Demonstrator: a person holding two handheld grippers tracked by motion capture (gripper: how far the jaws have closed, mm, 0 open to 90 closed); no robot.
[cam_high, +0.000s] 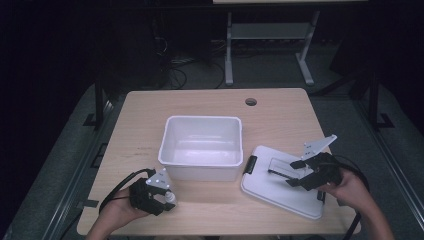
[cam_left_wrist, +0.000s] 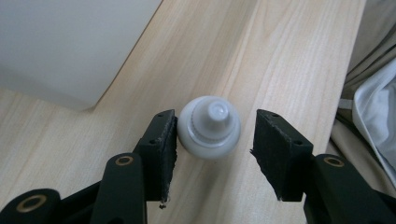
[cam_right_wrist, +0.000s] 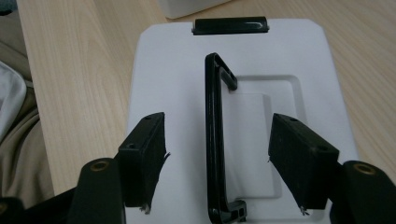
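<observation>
A small white dropper bottle (cam_left_wrist: 209, 127) stands on the wooden table (cam_high: 140, 130) near its front left edge, cap toward the camera. My left gripper (cam_left_wrist: 215, 140) straddles it: one pad touches the bottle's side and the other stands a little apart. From above, the left gripper (cam_high: 167, 197) and the bottle (cam_high: 171, 198) sit just in front of the white bin (cam_high: 202, 119). My right gripper (cam_right_wrist: 217, 154) is open over a white lid (cam_right_wrist: 173, 70), and the lid's raised black handle (cam_right_wrist: 214, 140) stands between the jaws, touched by neither. The right gripper (cam_high: 282, 177) hovers over the lid (cam_high: 280, 195).
The white bin has nothing in it and stands mid-table; its corner (cam_left_wrist: 60, 46) is close to the bottle. A black latch (cam_right_wrist: 230, 25) sits at the lid's far edge. There is a cable hole (cam_high: 251, 102) at the table's back. The table's front edge and a person's lap lie close behind both grippers.
</observation>
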